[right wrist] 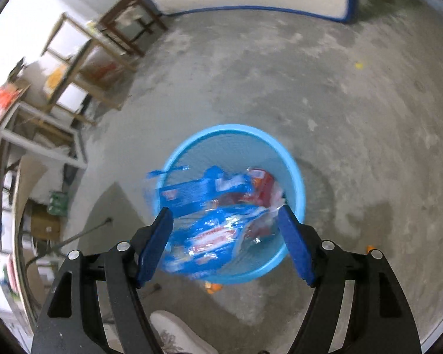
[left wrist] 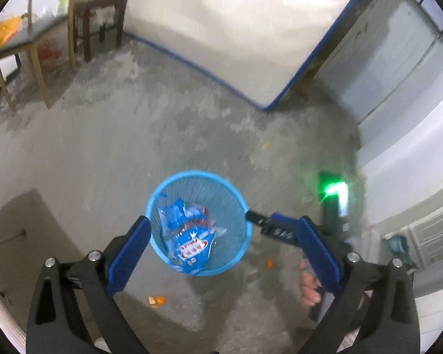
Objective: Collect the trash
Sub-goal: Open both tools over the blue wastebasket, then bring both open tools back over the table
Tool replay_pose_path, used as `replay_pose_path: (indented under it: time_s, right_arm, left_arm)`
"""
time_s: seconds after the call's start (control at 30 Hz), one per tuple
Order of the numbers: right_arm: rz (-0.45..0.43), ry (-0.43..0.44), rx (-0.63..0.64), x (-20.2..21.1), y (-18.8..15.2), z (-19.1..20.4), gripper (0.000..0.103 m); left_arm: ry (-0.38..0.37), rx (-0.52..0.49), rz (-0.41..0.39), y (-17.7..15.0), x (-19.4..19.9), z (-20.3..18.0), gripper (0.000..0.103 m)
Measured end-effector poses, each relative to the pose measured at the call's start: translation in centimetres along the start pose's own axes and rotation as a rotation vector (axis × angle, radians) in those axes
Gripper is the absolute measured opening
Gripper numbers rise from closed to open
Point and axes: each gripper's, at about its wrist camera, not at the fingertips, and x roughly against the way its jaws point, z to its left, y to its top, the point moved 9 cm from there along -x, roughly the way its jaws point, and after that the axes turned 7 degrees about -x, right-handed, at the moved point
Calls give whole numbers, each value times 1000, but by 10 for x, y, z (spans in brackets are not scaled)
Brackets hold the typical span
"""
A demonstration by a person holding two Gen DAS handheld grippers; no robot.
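Blue mesh basket (left wrist: 198, 224) sits low in the centre of both views on the concrete floor (left wrist: 162, 135), crinkled snack wrappers (left wrist: 192, 244) inside. My left tongs (left wrist: 224, 250) gape wide, holding nothing; my right tongs (right wrist: 226, 242) stand apart over the wrappers, gripping nothing.

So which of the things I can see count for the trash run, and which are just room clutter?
Job:
- blue basket
- blue snack wrappers inside it
- orange peel scraps on the floor by it
- yellow scrap farther off

Just lying about:
- mattress against the wall
- wooden chair
- dark stool
- white shoe
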Motion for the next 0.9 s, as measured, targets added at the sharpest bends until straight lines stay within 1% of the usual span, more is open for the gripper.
replay_pose_path:
  time_s: [0.07, 0.1, 0.17, 0.2, 0.23, 0.27, 0.3, 0.33, 0.37, 0.4, 0.43, 0.5, 0.53, 0.57, 0.6, 0.63, 0.7, 0.73, 0.8, 0.83, 0.9]
  right_arm:
    - [27, 30, 53, -2, -9, 16, 70]
    - [44, 38, 69, -5, -13, 22, 70]
    - [120, 87, 97, -14, -30, 40, 59]
    - [150, 106, 96, -18, -36, 45, 57]
    - [207, 140, 86, -29, -46, 54, 51]
    - [241, 150, 80, -39, -52, 58, 44]
    - [265, 144, 75, -47, -56, 60, 41]
    - [298, 124, 66, -62, -61, 62, 35]
    - [335, 110, 45, -80, -64, 62, 28]
    - [371, 95, 16, -97, -67, 61, 23]
    - [396, 72, -2, -110, -70, 57, 16]
    - [435, -6, -16, -134, -72, 47, 12]
    - [454, -86, -24, -146, -72, 35, 10]
    - [467, -171, -25, -153, -72, 23, 9]
    - [467, -223, -28, -155, -70, 14, 9]
    - [450, -295, -38, -155, -63, 1, 9]
    - [393, -387, -39, -147, -46, -15, 12]
    - [362, -423, -25, -141, -39, -19, 14]
    - [313, -456, -4, -128, -29, -21, 16]
    - [299, -448, 0, -122, -26, -19, 19]
    - [256, -402, 9, -103, -20, -9, 23]
  left_arm:
    - [21, -22, -43, -1, 42, 6, 96]
    - [34, -31, -70, -5, 73, 11, 96]
    - [58, -51, -96, -19, 117, 18, 97]
    - [71, -55, -108, -27, 135, 22, 97]
    - [86, -58, -123, -39, 157, 28, 97]
    - [101, -53, -134, -48, 172, 32, 97]
    - [119, -33, -154, -65, 195, 41, 97]
    - [132, 1, -169, -82, 214, 50, 97]
    - [148, 34, -175, -95, 226, 58, 97]
    - [180, 90, -181, -118, 245, 71, 97]
    - [205, 134, -186, -138, 260, 81, 97]
    - [269, 208, -199, -177, 289, 99, 97]
    - [320, 249, -211, -197, 306, 111, 97]
    - [346, 273, -219, -209, 315, 116, 97]
    - [385, 319, -235, -230, 332, 126, 97]
    - [407, 359, -247, -245, 343, 133, 97]
    - [427, 422, -272, -271, 360, 148, 97]
    - [450, 455, -281, -285, 365, 157, 97]
    - [515, 510, -269, -306, 368, 172, 97]
    - [535, 527, -263, -314, 368, 178, 97]
    - [529, 540, -267, -326, 370, 184, 97]
